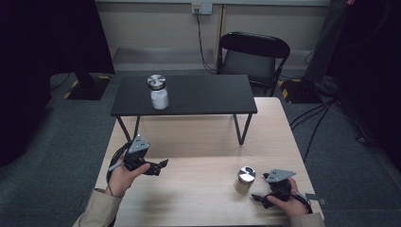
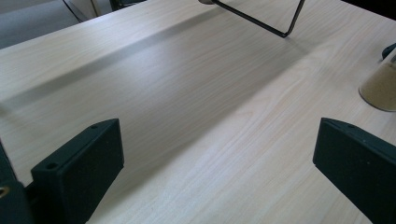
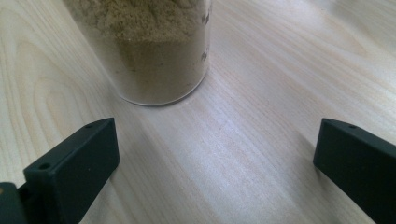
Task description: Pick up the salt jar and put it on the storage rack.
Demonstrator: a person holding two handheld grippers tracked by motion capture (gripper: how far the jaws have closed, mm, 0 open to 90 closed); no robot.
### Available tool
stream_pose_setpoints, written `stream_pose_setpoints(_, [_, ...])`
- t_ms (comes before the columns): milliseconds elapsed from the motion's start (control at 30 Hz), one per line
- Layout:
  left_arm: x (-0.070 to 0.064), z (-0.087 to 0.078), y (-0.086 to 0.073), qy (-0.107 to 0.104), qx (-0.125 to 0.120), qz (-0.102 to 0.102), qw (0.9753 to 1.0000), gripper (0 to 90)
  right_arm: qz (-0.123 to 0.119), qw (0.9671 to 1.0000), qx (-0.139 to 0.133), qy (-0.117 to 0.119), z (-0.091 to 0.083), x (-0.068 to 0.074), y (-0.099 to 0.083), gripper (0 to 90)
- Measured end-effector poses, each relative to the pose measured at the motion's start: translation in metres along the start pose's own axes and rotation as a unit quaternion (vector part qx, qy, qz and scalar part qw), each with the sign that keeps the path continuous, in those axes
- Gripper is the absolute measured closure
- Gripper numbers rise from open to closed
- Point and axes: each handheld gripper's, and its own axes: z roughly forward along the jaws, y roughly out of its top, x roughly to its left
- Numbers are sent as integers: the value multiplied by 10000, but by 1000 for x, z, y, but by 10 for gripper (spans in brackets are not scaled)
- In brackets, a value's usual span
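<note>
With its jaws spread wide, the right gripper (image 1: 259,197) sits near the glass jar of tan powder with a steel lid (image 1: 245,179), at its 11 o'clock on the pale wooden table (image 1: 198,142); I'd centre it first, while the left gripper (image 1: 161,166) waits, also spread

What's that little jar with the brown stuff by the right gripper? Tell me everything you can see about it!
The jar is small, round and clear, like glass or plastic, with a shiny silver lid that is shut. Tan powder fills much of it, packed unevenly against the wall. Small dark marks run down one side. It stands upright on the light wooden table, near the front right. The right gripper sits just in front of it, fingers spread wide, not touching it. Nothing else touches the jar.
</note>
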Motion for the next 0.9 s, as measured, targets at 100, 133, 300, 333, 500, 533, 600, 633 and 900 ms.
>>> stream_pose_setpoints(100, [1,0,-2,-20,18,-18,10000,12,1,10000,0,0,0,0,0,0])
stream_pose_setpoints(133, [1,1,-4,-18,14,-18,10000,11,1,10000,-1,-1,0,0,0,0])
stream_pose_setpoints(300, [2,2,-9,-50,38,-68,10000,11,1,10000,1,-1,0,0,0,0])
stream_pose_setpoints(333, [2,3,-11,-57,40,-72,9999,12,1,10000,0,-1,0,0,0,0])
stream_pose_setpoints(500, [3,3,-16,-62,46,-92,9999,12,1,10000,0,-1,0,0,0,0])
stream_pose_setpoints(533, [4,3,-17,-62,57,-95,9999,11,3,10000,0,-2,0,0,0,0])
stream_pose_setpoints(600, [4,4,-19,-70,45,-113,9999,11,1,10000,-1,-1,0,0,0,0])
stream_pose_setpoints(633, [4,4,-19,-86,64,-95,9999,11,2,10000,0,-2,0,0,0,0])
stream_pose_setpoints(900, [5,6,-27,-86,97,-175,9998,11,6,10000,1,-7,0,0,0,0])
